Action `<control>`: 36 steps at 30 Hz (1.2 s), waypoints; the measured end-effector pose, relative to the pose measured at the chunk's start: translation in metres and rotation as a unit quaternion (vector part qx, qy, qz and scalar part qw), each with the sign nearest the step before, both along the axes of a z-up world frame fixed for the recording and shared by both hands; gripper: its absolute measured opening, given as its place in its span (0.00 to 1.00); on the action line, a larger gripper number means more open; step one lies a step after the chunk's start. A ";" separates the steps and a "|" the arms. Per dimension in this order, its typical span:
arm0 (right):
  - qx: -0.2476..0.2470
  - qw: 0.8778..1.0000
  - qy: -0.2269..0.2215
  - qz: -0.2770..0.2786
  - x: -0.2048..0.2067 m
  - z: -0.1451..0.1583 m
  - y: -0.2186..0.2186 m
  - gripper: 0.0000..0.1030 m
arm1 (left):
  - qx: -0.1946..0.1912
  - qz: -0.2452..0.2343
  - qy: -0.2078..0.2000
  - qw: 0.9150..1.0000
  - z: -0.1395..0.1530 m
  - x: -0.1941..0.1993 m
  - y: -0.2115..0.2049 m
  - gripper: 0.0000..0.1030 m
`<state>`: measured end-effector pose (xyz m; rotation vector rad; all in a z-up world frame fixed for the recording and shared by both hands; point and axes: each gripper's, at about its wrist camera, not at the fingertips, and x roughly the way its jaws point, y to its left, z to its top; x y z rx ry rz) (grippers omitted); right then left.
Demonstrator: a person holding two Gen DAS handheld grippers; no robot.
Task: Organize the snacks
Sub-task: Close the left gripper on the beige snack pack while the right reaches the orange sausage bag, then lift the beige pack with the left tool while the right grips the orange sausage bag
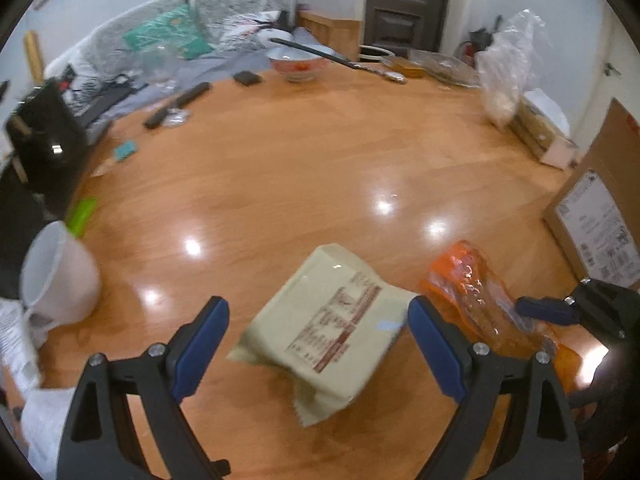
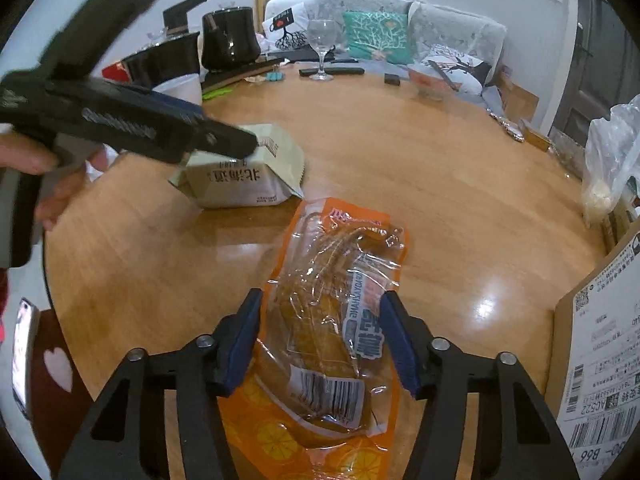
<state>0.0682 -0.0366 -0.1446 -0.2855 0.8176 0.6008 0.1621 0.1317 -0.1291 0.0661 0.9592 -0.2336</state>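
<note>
A beige snack packet [image 1: 320, 332] with red print lies on the round wooden table [image 1: 300, 152]. My left gripper [image 1: 318, 308] hovers just above it, open, its blue pads [image 1: 202, 344] wide on either side. In the right wrist view the left gripper [image 2: 240, 142] reaches over the beige packet [image 2: 244, 184] from the left, held by a hand. An orange packet of bread [image 2: 332, 320] lies right of the beige one. My right gripper [image 2: 320, 296] sits over it with both pads against the packet's sides. In the left wrist view the orange packet [image 1: 468, 284] meets the right gripper [image 1: 560, 308].
A cardboard box [image 2: 600, 340] with labels stands at the table's right edge. A white cup [image 1: 60, 276] sits at the left. At the far side are a wine glass [image 2: 321, 46], a bowl [image 1: 298, 62], a black kettle [image 2: 230, 38] and a plastic bag [image 1: 508, 64].
</note>
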 end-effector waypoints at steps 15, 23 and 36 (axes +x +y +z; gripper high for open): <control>0.007 1.000 0.004 0.029 0.008 0.002 -0.001 0.29 | 0.059 -0.068 0.015 0.996 -0.012 0.001 -0.024 0.75; 0.015 0.999 0.009 0.041 0.012 0.004 -0.008 0.28 | 0.057 -0.068 0.033 0.996 -0.011 -0.011 -0.028 0.72; 0.008 0.999 -0.008 0.049 0.005 0.009 -0.005 0.27 | 0.073 -0.034 0.050 0.995 -0.010 -0.012 -0.036 0.82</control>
